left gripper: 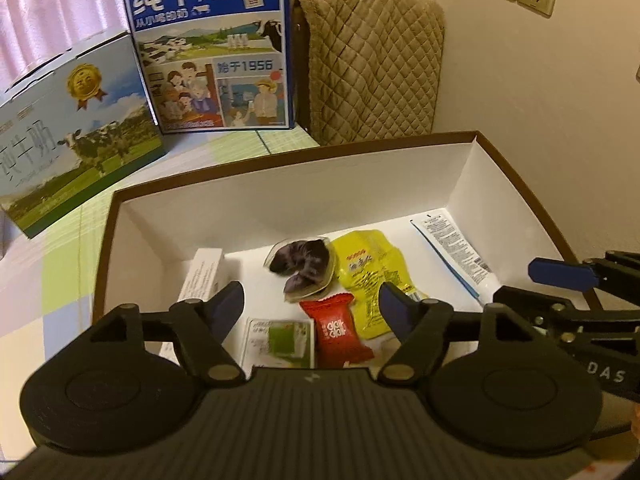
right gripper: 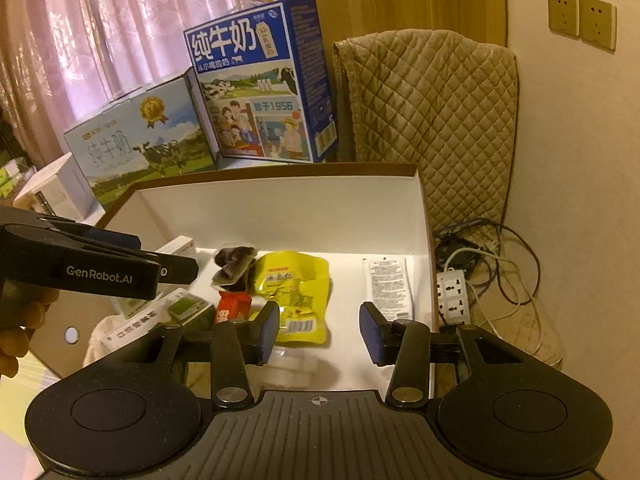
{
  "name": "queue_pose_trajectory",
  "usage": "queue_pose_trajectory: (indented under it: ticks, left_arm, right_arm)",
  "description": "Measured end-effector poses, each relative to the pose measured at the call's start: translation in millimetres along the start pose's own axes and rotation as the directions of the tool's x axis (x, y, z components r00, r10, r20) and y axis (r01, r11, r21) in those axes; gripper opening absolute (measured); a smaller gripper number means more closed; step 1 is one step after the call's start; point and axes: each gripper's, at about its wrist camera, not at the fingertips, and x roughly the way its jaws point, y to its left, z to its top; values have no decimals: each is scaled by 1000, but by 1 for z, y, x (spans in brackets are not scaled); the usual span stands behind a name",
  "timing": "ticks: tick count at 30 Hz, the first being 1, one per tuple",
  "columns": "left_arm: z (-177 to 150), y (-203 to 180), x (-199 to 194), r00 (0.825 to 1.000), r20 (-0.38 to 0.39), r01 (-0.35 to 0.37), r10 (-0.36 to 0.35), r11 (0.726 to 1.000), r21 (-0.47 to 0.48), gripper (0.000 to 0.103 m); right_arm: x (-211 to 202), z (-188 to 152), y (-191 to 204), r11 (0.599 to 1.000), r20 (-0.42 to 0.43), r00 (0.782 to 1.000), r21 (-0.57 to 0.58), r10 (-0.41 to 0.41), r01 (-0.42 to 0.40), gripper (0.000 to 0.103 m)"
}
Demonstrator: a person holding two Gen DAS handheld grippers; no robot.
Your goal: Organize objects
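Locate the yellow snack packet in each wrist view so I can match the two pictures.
Left wrist view: the yellow packet lies on the box floor right of centre, just beyond the open left gripper.
Right wrist view: the yellow packet lies centre-left on the box floor, beyond the open right gripper.
Shared landmark: the blue milk carton standing behind the box.

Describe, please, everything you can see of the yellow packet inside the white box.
The yellow packet is a glossy, crinkled plastic pouch with red and black print and a barcode near one end. It lies flat on the floor of the white box, beside the dark snack pack, its edge meeting the red candy. Neither gripper touches it.
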Motion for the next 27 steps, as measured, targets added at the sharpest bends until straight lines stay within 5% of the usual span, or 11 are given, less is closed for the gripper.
queue_pose_trajectory:
  ticks: [3, 19, 27]
  left_arm:
    - [-5, 5, -13, 1000, 9, 3, -3, 1000, -8, 83]
    - [-51, 17, -132, 988, 152, -18, 19, 1000, -4, 102]
    - [-97, 31, -196, 984, 162, -73, 80, 996, -52, 102]
  right_arm:
    - [-10, -2, 5, 1000, 9, 1000, 5, 2, -2, 47]
    - [-98, -21, 45, 996, 70, 997, 87, -15, 9, 55]
    - [-148, -38, 83, 993, 91, 996, 118, 8, -19, 61]
